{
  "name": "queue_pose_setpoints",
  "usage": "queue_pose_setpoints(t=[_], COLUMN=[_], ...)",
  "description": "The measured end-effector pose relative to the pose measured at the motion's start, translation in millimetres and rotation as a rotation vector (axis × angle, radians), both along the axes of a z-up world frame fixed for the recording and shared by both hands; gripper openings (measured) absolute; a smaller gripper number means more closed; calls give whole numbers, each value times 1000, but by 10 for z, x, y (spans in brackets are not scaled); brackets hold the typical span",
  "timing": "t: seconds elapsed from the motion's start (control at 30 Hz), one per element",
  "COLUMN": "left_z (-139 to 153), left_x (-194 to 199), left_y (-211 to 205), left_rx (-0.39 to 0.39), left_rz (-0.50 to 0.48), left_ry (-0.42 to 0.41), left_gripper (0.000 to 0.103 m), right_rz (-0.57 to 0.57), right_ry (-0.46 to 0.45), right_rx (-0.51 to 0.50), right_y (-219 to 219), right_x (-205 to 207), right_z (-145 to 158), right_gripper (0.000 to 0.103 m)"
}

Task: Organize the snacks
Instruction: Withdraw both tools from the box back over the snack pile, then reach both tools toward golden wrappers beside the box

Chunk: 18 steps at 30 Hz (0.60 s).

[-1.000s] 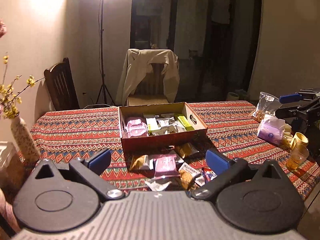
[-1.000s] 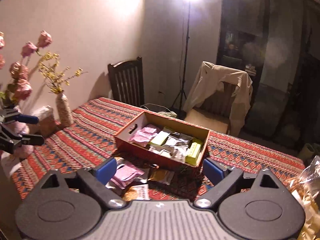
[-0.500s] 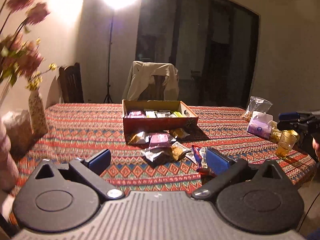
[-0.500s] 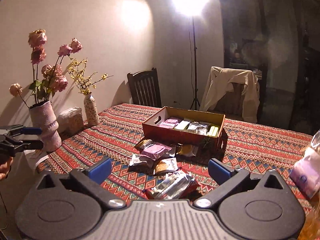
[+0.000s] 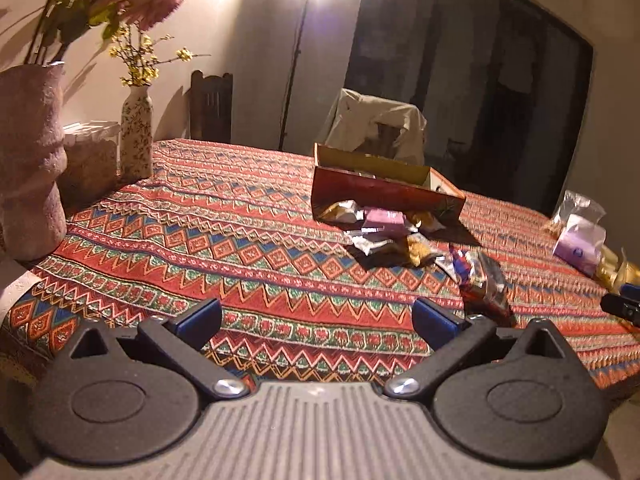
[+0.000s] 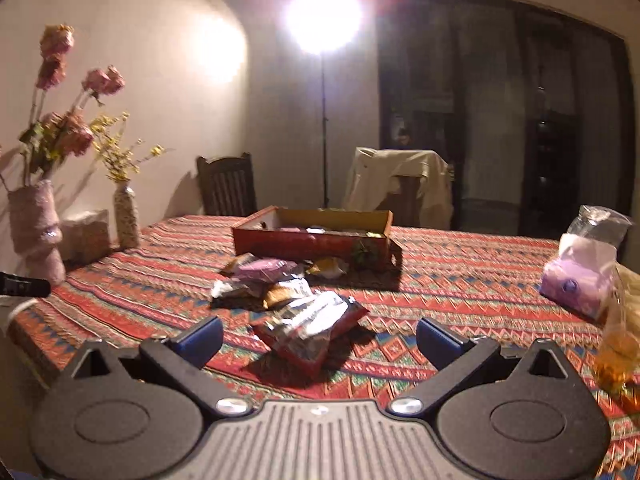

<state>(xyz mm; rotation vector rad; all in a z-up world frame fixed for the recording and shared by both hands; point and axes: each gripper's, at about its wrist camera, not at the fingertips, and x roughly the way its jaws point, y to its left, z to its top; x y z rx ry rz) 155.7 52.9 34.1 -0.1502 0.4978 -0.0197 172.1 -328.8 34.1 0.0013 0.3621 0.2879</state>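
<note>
Snacks (image 6: 276, 280) lie in a loose heap at the middle of the frame, on a table under a red patterned cloth (image 6: 460, 280), just in front of an open cardboard box (image 6: 316, 236) that holds more packets. One shiny red and silver packet (image 6: 316, 328) lies apart from the heap, nearest the camera. At the left of the frame stand a pink vase with faded roses (image 6: 34, 228) and a slim speckled vase with yellow sprigs (image 6: 126, 216). Behind the table are a dark wooden chair (image 6: 226, 186), a chair draped with a pale jacket (image 6: 400, 184), a bright lamp on a stand (image 6: 322, 16) and dark glass doors. A lilac tissue pack (image 6: 576, 280) sits at the right edge. The right gripper (image 6: 318, 334) is spread wide with the shiny packet lying between its blue fingers, untouched. The left gripper (image 5: 316, 316) is also wide, over bare cloth, holding nothing. No writing on the packets is legible.
</note>
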Motion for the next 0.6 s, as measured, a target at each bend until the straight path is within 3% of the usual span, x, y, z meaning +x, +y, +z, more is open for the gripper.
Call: queue_pose_setpoints(t=[0.3, 0.6], left_z=[-117, -126], left_x=[255, 1012], left_y=[-14, 31], left_rx=[-11, 10], left_rz=[-25, -7], left_ry=[37, 34], left_gripper=[103, 103], right_rz=[11, 14], right_ry=[37, 55], right_rx=[-7, -4], right_y=[103, 162], right_x=[253, 724], right_z=[-150, -163], right_gripper=[103, 102])
